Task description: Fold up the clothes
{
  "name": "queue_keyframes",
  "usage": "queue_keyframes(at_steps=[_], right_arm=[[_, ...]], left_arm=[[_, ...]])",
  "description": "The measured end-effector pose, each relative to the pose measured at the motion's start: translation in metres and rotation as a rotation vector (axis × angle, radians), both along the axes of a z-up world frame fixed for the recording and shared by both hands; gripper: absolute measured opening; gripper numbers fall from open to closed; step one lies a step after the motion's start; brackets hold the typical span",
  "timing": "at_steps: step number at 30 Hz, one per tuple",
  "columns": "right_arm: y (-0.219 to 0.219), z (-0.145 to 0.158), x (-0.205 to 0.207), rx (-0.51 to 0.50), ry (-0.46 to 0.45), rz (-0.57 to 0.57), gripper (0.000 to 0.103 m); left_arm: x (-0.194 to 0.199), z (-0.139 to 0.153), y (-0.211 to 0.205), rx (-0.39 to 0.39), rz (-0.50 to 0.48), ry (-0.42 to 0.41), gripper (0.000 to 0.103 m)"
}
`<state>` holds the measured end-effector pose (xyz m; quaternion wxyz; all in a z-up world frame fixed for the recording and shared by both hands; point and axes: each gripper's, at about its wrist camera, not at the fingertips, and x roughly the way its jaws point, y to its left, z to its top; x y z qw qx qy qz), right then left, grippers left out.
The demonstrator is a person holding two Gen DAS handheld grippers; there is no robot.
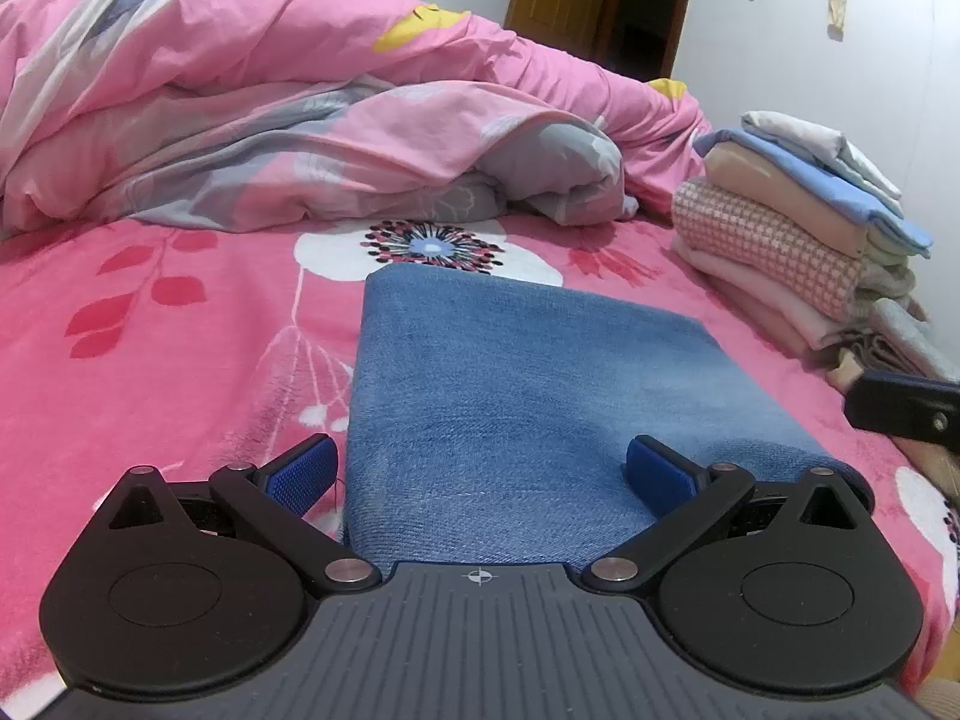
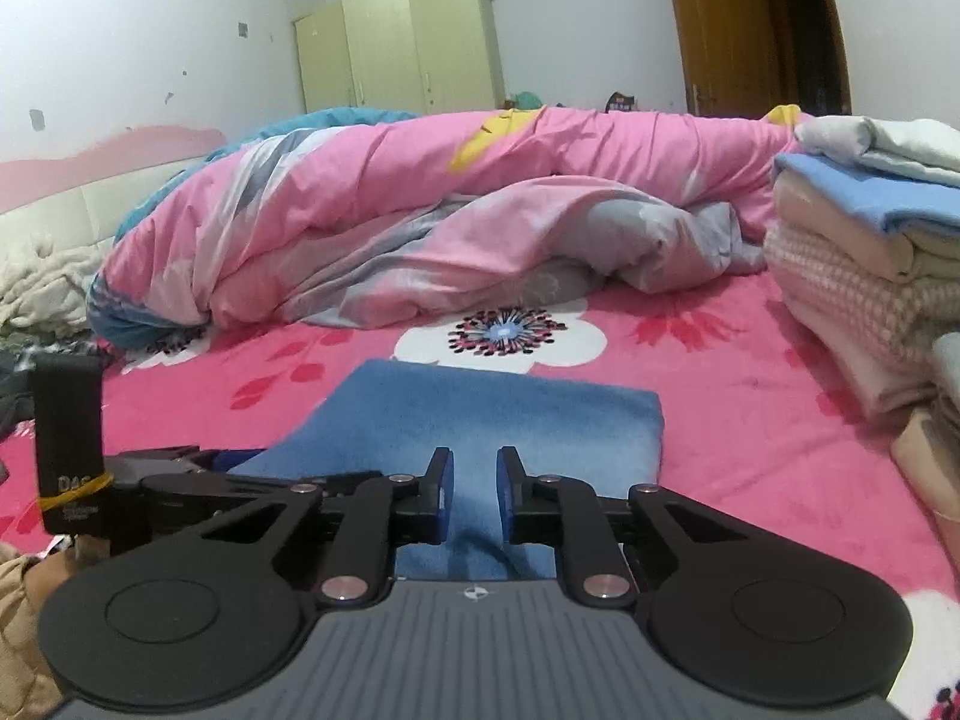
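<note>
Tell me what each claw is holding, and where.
Right claw pinches the folded jeans at their near edge; left claw is open, holding nothing.

The folded jeans (image 1: 510, 396) are blue denim, matt, with a visible twill weave and a faded patch; the bed sheet (image 1: 180, 348) under them is a fleecy, matt pink cloth with a printed flower pattern; the duvet (image 1: 270, 90) is smooth, thin woven cotton, creased and faintly sheeny; the stack of folded clothes (image 1: 798, 240) shows soft knits, one with a coarse checked weave; the left hand-held gripper (image 1: 480, 474) is matt black plastic with bright metal pins, a ribbed grey body and blue textured pads (image 1: 303, 474); the door (image 2: 750, 30) is glossy varnished wood; the wardrobe (image 2: 402, 54) is smooth and pale, semi-matt.
</note>
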<state>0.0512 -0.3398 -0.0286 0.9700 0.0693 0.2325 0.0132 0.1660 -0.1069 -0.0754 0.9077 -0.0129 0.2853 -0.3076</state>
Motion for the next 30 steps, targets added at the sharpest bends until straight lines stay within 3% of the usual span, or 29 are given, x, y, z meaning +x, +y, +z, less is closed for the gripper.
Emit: queue_keyframes(at_steps=[5, 21, 30], right_arm=[[0.001, -0.030, 0.011, 0.040, 0.105, 0.019, 0.014], [0.000, -0.037, -0.002, 0.062, 0.078, 0.014, 0.014], [-0.002, -0.007, 0.006, 0.075, -0.009, 0.015, 0.014]], left_arm=[[0.000, 0.000, 0.000, -0.002, -0.003, 0.004, 0.103], [0.000, -0.002, 0.000, 0.002, -0.001, -0.007, 0.103], [0.000, -0.005, 0.000, -0.011, 0.007, -0.007, 0.103]])
